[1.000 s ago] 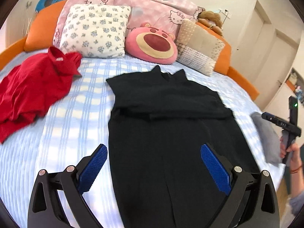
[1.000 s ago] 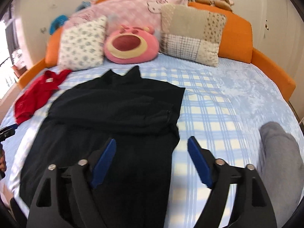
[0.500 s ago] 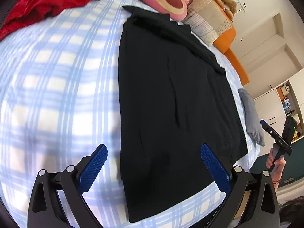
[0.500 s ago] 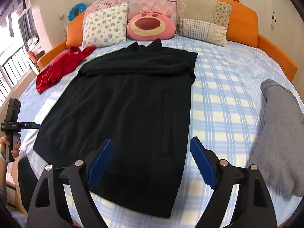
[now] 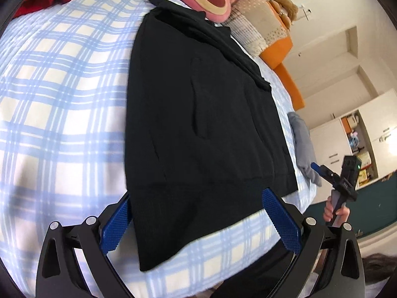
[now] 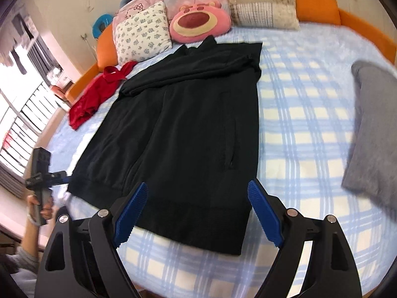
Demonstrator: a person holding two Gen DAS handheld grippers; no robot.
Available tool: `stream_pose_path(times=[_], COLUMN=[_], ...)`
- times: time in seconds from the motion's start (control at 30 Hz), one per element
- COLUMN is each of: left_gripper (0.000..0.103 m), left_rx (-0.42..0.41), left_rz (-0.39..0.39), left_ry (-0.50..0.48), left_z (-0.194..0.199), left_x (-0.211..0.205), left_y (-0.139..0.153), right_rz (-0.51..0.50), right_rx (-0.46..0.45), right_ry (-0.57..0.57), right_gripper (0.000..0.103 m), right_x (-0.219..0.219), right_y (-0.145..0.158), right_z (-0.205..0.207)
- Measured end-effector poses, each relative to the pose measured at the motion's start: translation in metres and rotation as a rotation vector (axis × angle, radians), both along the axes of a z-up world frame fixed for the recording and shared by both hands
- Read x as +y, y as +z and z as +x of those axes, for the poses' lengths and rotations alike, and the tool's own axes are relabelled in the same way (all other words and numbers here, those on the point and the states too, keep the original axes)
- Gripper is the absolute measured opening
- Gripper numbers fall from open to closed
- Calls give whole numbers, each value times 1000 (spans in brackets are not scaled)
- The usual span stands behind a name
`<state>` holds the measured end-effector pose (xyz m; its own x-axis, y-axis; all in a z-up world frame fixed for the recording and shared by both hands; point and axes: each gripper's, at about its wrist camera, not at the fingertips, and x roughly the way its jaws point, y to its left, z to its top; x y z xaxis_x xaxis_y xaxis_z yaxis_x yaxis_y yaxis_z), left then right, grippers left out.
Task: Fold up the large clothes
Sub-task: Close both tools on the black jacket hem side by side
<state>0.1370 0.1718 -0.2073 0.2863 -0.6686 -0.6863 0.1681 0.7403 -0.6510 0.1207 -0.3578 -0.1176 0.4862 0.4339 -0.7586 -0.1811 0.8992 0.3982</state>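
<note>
A large black jacket (image 5: pixel 203 124) lies flat on the blue plaid bed (image 5: pixel 62 124), collar toward the pillows, sleeves folded across its upper part. My left gripper (image 5: pixel 196 195) is open just above the hem at the near left corner, with nothing gripped. In the right wrist view the same jacket (image 6: pixel 186 129) stretches away from me. My right gripper (image 6: pixel 197 183) hangs open over the hem's near right corner, and its pads do not press the cloth. Each view also shows the other gripper in a hand: the right gripper (image 5: pixel 335 176) and the left gripper (image 6: pixel 41 173).
A red garment (image 6: pixel 96 94) lies crumpled at the left of the bed, and a grey garment (image 6: pixel 369 134) at the right. Pillows and a pink bear cushion (image 6: pixel 198 23) line the orange headboard (image 6: pixel 317 0). Bare plaid sheet (image 6: pixel 297 124) lies between the jacket and the grey garment.
Both grippers have dropped and drawn back from over the jacket's middle to its near hem, and they tilt further down. The jacket has not moved. Both pairs of jaws stay wide.
</note>
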Motion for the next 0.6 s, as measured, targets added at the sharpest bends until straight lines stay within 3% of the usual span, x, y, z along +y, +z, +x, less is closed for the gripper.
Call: stream_pose_path(times=[0.13, 0.3, 0.6], left_gripper=[100, 100, 95], left_rx=[12, 4, -9], left_rz=[28, 24, -126], left_ry=[-31, -40, 34], left_z=[-10, -16, -21], left_x=[-14, -20, 2], left_y=[1, 1, -14], right_rz=[62, 110, 134], right_rx=[128, 218, 231], right_ry=[13, 8, 24], right_gripper=[83, 84, 86], right_x=[-14, -18, -4], right_y=[-33, -63, -68], right_z=[-5, -8, 4])
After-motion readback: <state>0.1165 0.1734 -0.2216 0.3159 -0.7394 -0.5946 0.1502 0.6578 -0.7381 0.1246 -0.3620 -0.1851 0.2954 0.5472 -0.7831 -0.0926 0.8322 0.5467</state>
